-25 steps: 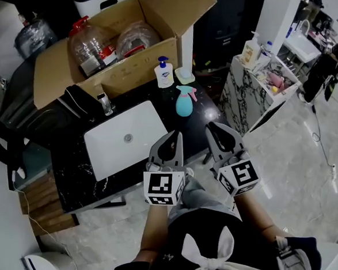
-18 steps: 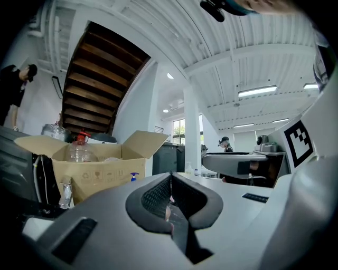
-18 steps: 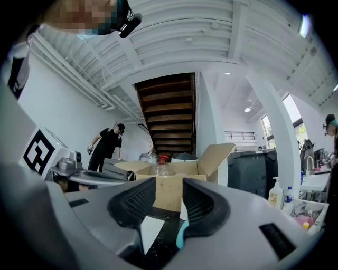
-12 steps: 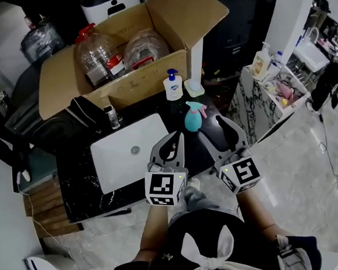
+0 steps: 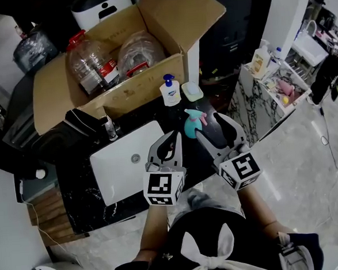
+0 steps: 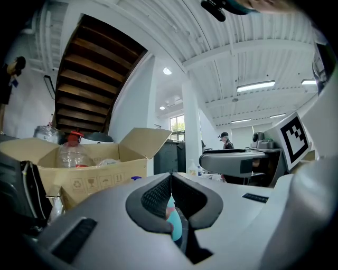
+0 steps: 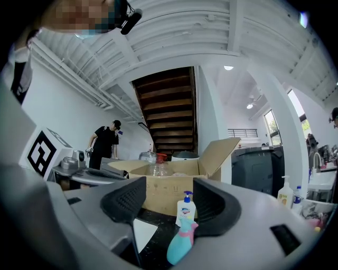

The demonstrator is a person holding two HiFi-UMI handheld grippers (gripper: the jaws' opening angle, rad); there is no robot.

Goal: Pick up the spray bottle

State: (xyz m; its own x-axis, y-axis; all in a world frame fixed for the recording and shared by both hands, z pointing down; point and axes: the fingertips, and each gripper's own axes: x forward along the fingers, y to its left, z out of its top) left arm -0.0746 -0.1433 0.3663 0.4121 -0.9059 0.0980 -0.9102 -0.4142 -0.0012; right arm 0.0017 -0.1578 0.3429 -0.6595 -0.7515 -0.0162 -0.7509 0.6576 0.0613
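The spray bottle [image 5: 192, 124], teal with a pink trigger, stands on the black counter [image 5: 79, 178] to the right of the white sink [image 5: 123, 175]. My right gripper [image 5: 210, 126] is level and just short of it, with its jaws opening and nothing between the pads. The right gripper view has the spray bottle [image 7: 182, 245] low between the spread jaws of that gripper [image 7: 170, 198], a little ahead. My left gripper [image 5: 175, 137] hovers over the sink's right edge, shut and empty. In the left gripper view, a sliver of the bottle [image 6: 174, 227] shows below the shut gripper [image 6: 170, 178].
A blue-and-white soap pump [image 5: 169, 91] and a soap dish [image 5: 192, 91] stand behind the spray bottle. An open cardboard box [image 5: 131, 88] with big plastic jugs fills the back. A faucet [image 5: 109, 129] rises by the sink. A marble-sided stand [image 5: 258, 90] with bottles is at right.
Both grippers have moved forward toward the counter and the spray bottle. The right gripper's jaws have gone from shut to wide apart. The left stays shut.
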